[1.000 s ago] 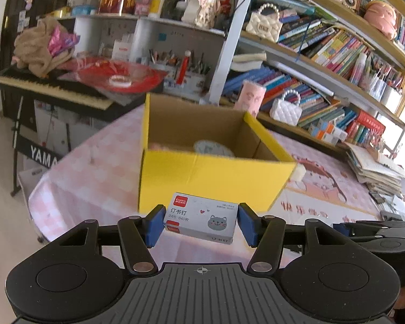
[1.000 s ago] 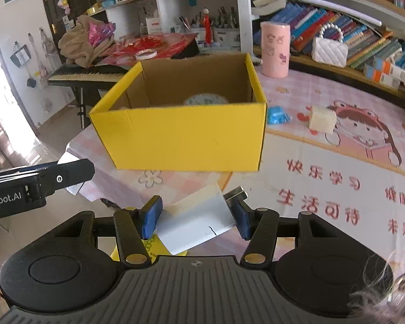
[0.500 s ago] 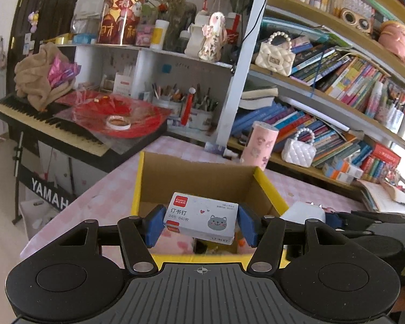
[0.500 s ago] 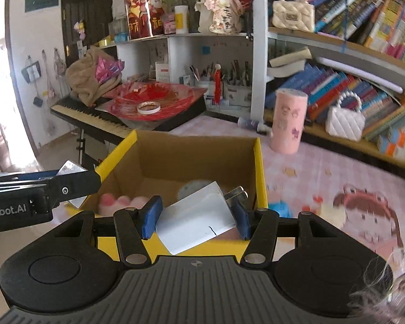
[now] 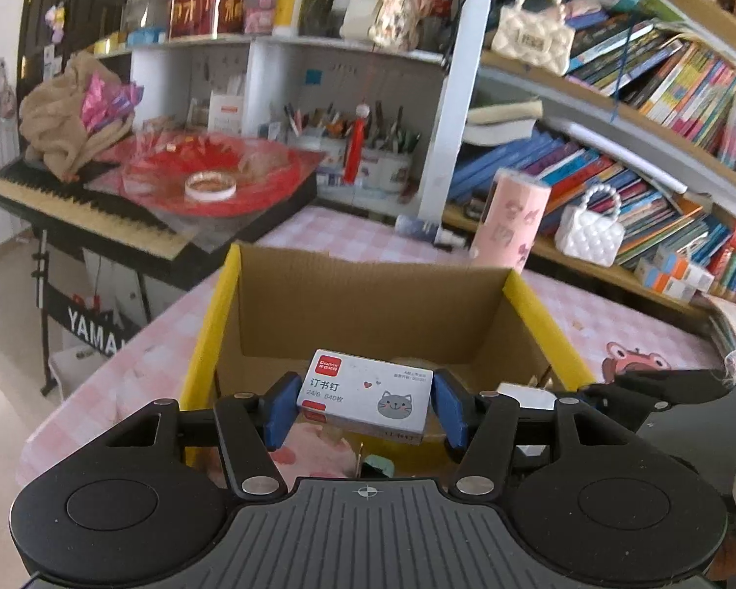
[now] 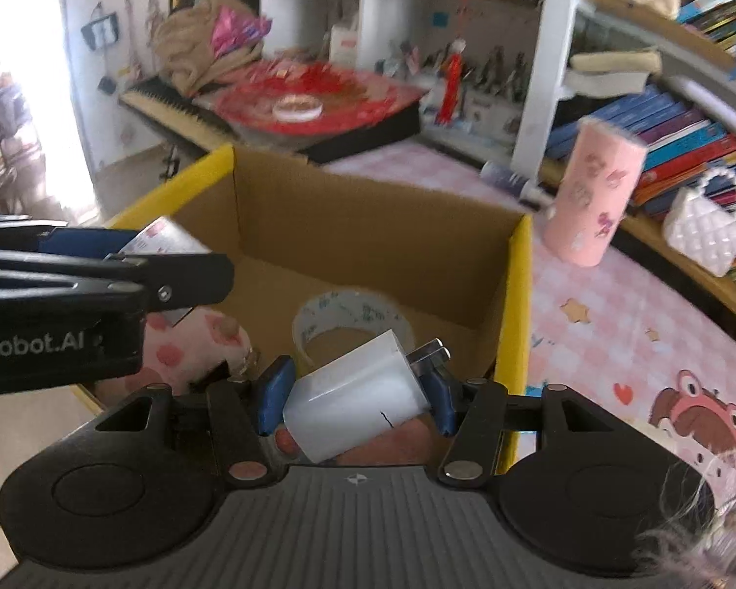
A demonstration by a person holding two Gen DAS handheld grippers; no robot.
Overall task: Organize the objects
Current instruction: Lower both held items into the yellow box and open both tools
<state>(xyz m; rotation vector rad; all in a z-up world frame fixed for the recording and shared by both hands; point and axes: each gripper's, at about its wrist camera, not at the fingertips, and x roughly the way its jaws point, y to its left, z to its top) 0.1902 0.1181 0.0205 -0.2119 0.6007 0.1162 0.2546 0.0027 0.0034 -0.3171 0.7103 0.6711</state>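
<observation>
The left gripper (image 5: 363, 405) has its jaws pressed on both short ends of a small white staple box (image 5: 365, 395) with a grey cat on it. The staple box lies flat between the blue pads (image 5: 279, 405).

Just past these jaws and a bit lower is an open box (image 5: 539, 314), yellow outside and brown inside. The jaws hang over its near edge. Under the jaws, inside the box, there is something soft and pink (image 5: 314, 451). To the right of the jaws, part of the right gripper (image 5: 662, 390) pokes in, with a bit of white by it.

The right gripper (image 6: 355, 395) has its jaws closed on a white charger (image 6: 358, 400). The charger sits tilted between the pads, with its metal prongs (image 6: 429, 353) sticking up by the right pad. These jaws are over the box (image 6: 515, 294) too, at its near edge.

Just past the right jaws, down on the box floor, lies a roll of clear tape (image 6: 351, 316). To the left of the jaws and lower is a soft pink toy (image 6: 196, 343). Up and to the left is the left gripper (image 6: 122, 265) with the staple box (image 6: 164, 238).

The box stands on a pink checked table (image 6: 613, 324). Far past the jaws on the right is a tall pink cup (image 6: 593, 191), and behind it are shelves of books (image 6: 687, 122).
</observation>
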